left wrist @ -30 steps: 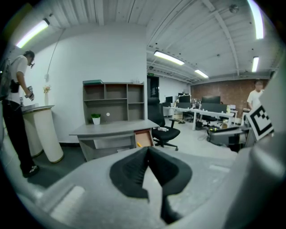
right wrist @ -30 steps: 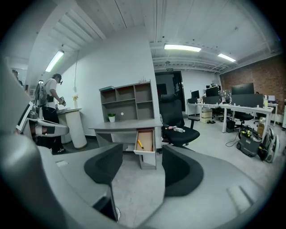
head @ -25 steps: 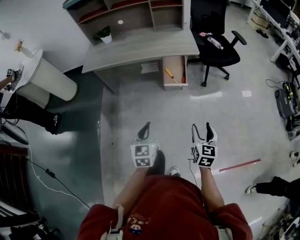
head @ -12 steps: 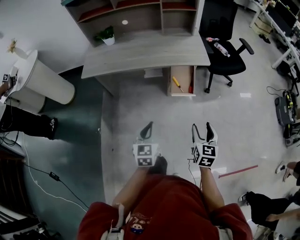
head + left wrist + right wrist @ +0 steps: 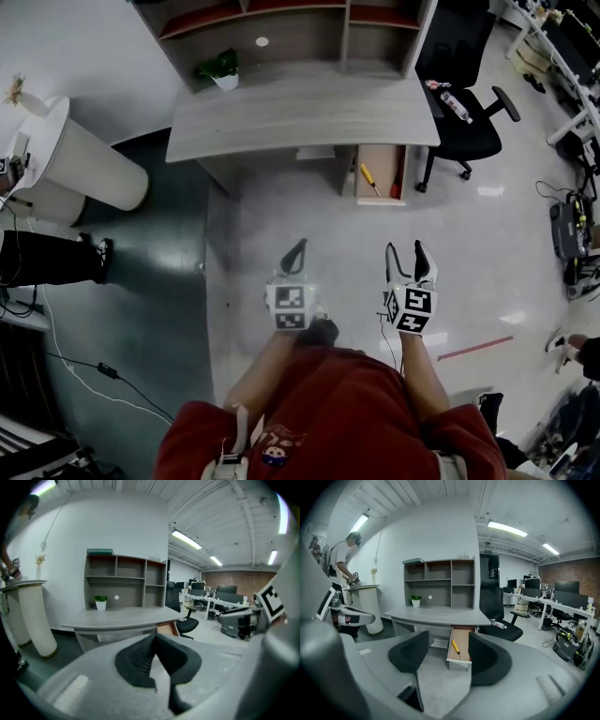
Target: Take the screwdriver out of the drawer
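Lower centre of the head view: left gripper [image 5: 294, 256], jaws pressed together tip to tip, gripping nothing. Just to its right, right gripper [image 5: 405, 253], jaws spread wide with nothing between them. Both held over bare grey floor [image 5: 272, 211], well short of the furniture. Further up, right of centre: open drawer [image 5: 384, 161] pulled out from under the desk [image 5: 300, 112]. Inside, the yellow-handled screwdriver [image 5: 368, 178], lying slantwise on the drawer bottom, untouched and well apart from both grippers. In the right gripper view, framed in the gap between that gripper's jaws. Something red along the drawer's right side, too small to tell. On the desk's far edge, upper left of centre, a potted plant [image 5: 220, 67]. At upper right, a black office chair [image 5: 469, 131] with a bottle [image 5: 456, 106] on its seat. Along the top edge, a shelf unit [image 5: 300, 23].
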`<state>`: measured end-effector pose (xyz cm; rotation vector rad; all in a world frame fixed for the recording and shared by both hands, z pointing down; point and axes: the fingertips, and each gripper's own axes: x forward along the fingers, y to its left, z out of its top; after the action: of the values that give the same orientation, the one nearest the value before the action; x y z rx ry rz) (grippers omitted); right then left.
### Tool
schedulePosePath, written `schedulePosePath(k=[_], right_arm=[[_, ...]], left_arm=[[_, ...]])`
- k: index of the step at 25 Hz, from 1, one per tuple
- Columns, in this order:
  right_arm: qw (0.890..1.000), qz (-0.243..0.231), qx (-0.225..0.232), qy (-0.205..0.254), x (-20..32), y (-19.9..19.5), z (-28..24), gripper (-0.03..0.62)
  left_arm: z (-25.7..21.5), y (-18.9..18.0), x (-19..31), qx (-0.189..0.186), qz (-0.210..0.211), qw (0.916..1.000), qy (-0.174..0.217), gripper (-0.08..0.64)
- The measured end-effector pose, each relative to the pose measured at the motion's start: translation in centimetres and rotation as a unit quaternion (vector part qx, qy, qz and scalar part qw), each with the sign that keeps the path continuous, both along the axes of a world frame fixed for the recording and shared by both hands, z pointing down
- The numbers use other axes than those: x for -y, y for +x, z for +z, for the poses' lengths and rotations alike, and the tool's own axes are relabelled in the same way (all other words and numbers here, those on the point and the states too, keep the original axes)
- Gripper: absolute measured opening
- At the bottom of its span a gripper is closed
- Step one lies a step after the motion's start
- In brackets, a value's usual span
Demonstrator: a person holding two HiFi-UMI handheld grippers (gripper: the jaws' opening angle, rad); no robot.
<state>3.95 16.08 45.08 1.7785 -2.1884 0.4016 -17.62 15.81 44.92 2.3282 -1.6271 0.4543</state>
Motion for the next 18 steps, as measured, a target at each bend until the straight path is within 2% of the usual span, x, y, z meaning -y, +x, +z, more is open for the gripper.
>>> schedulePosePath(k=[11, 18], right_arm=[[1.000, 0.005, -0.012, -0.010, 5.0, -4.2, 0.3, 0.261], [1.000, 0.013, -0.015, -0.013, 7.1, -3.4, 1.2, 0.261]], left_arm=[[0.4, -3.2, 5.5, -0.009, 0.018, 0.9998, -0.003, -0.002], [1.2, -2.3, 8.0, -0.007, 0.026, 0.9996, -0.007, -0.002]])
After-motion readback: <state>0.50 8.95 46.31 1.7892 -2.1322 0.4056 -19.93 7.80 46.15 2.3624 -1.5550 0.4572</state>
